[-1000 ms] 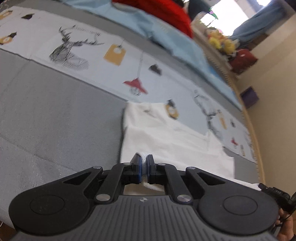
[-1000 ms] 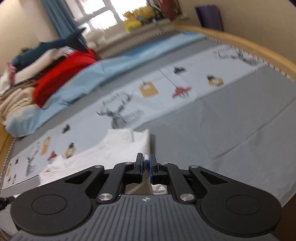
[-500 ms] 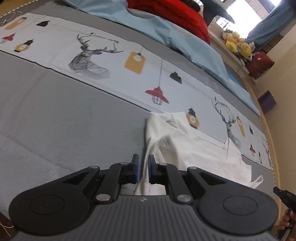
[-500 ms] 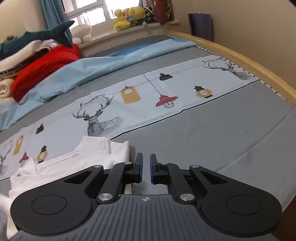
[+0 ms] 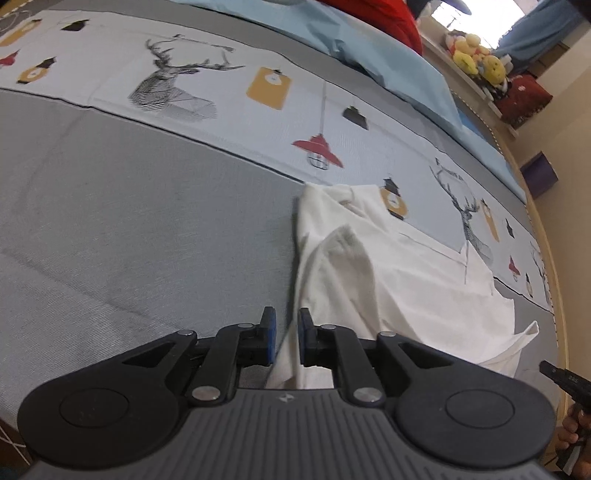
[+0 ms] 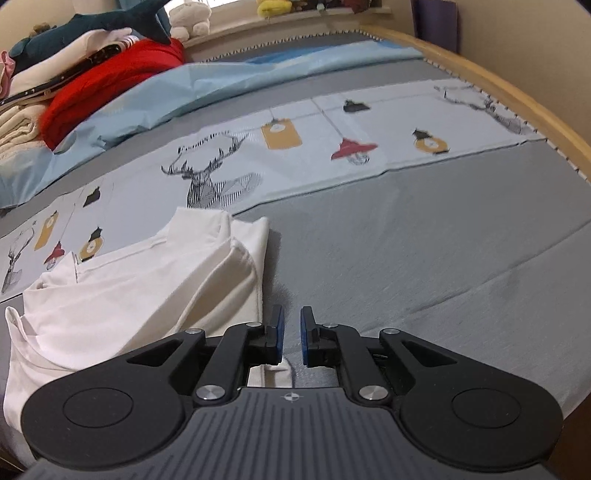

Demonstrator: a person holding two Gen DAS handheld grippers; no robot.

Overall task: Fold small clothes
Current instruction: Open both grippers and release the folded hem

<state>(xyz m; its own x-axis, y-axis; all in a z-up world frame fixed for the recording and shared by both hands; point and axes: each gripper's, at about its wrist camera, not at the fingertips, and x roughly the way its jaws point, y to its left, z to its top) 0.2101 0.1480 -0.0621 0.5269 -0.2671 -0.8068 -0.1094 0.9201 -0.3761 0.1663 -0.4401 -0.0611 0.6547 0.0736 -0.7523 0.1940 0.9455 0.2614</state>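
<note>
The left gripper (image 5: 283, 341) has its blue-padded fingers (image 5: 268, 338) parted by a narrow gap with nothing pinched between them; the near edge of the white garment (image 5: 399, 280) lies just below and beyond that gap, on the bed. The right gripper (image 6: 291, 341) is likewise slightly open and empty, its fingers (image 6: 277, 338) hovering just beside the garment's (image 6: 140, 284) right-hand folded edge, over bare grey cloth.

The left wrist view alone shows a sleeve folded back over the garment's body, a loose strap-like corner trailing off at the far right, and, at the lower right border, the person's other hand (image 5: 570, 432) around a black handle. The right wrist view alone shows the collar end, the doubled layers stacked along the fold, and a heap of red, cream and dark textiles (image 6: 74, 81) with a shark-shaped soft toy (image 6: 110, 22) on top.

The garment is soft, matte white knit with stitched seams, lying mostly flat. The bed cover (image 5: 110, 229) is grey, finely woven, crossed by a pale band (image 6: 295, 147) printed with stags, lanterns and red lamps; a light blue sheet (image 6: 207, 85) lies crumpled beyond it. A curved wooden rim (image 6: 517, 107) edges the bed.

Both grippers are held low and nearly level, pointing across the bed.
</note>
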